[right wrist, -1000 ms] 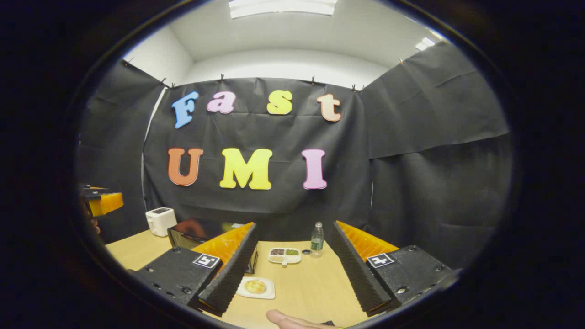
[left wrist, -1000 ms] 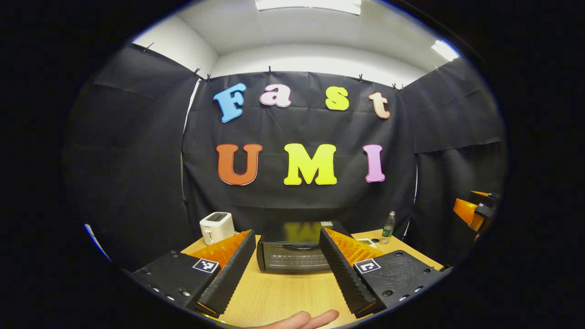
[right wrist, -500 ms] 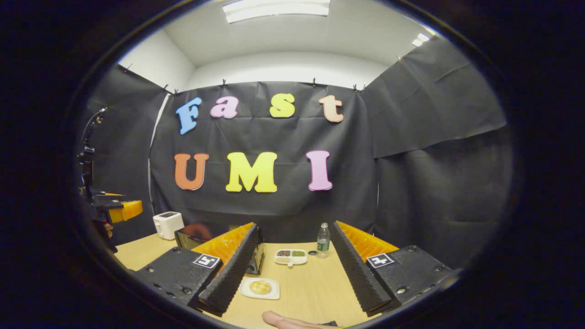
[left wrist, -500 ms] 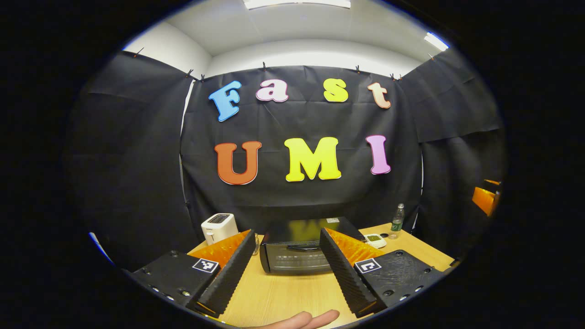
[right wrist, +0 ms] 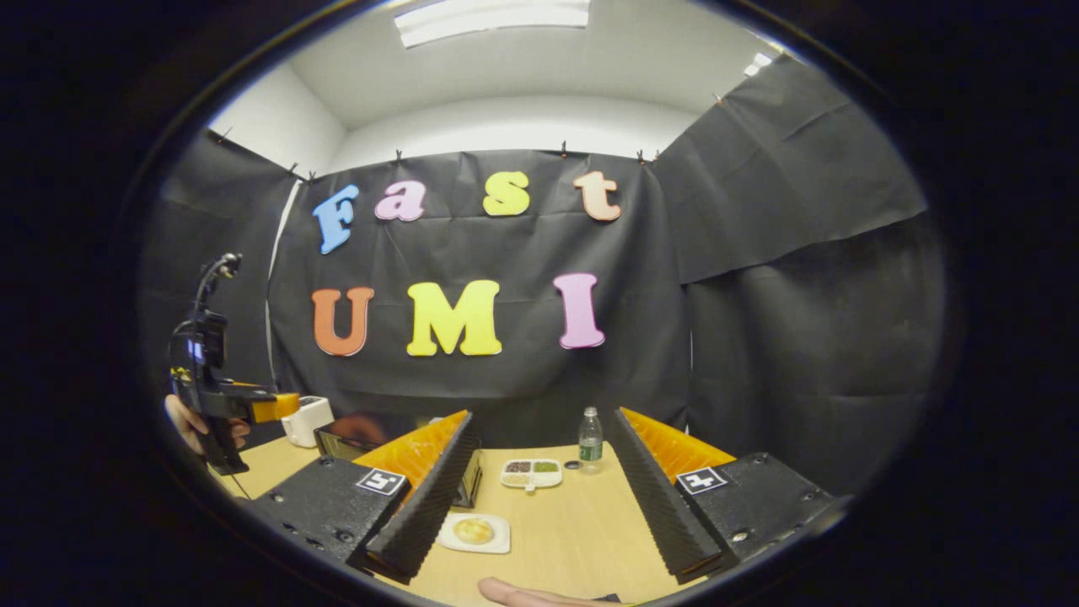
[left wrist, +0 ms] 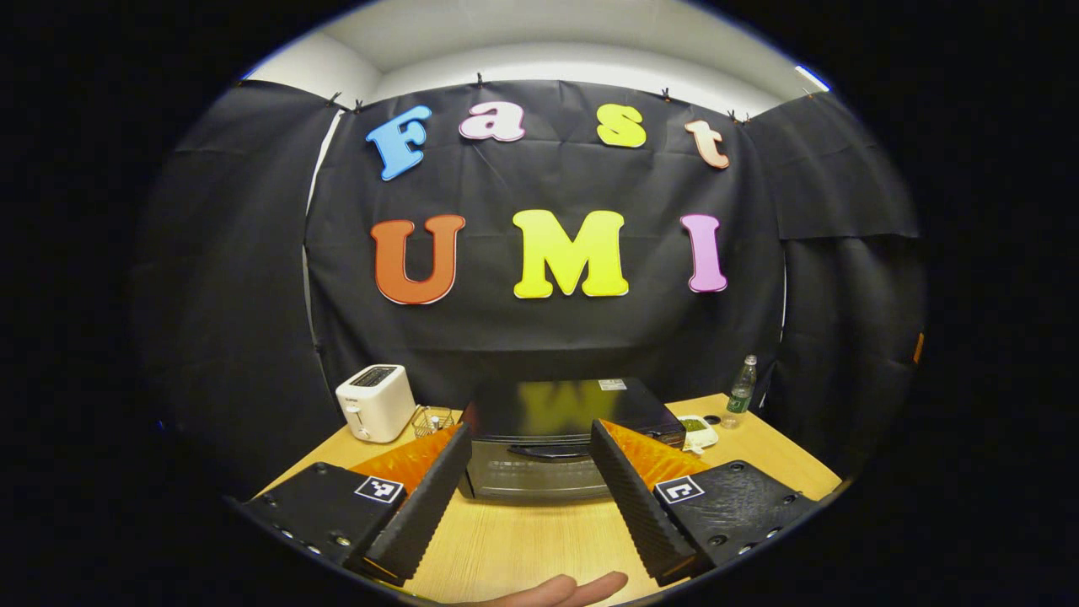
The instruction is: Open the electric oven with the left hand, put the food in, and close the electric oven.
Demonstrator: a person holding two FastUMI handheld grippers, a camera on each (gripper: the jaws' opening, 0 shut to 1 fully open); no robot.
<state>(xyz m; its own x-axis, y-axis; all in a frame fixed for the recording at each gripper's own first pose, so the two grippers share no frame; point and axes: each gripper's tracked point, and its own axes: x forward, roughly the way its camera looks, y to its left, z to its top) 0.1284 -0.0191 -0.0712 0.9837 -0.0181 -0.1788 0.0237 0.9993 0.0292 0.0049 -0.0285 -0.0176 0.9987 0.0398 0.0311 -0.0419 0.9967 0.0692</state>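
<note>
A black electric oven stands on the wooden table with its door closed and a dark handle across the top of the door. My left gripper hangs open in front of it, level with the door, some way short of it. In the right gripper view a bun on a small white plate lies on the table just right of the oven. My right gripper is open above the table, behind the plate. The left gripper appears there too, held by a hand at the far left.
A white toaster and a small wire basket stand left of the oven. A divided snack dish and a water bottle sit at the back right. A fingertip shows at the bottom edge.
The left gripper has moved forward toward the oven, which now looks larger and nearer. The right gripper has barely shifted; the left gripper has come further into its view.
</note>
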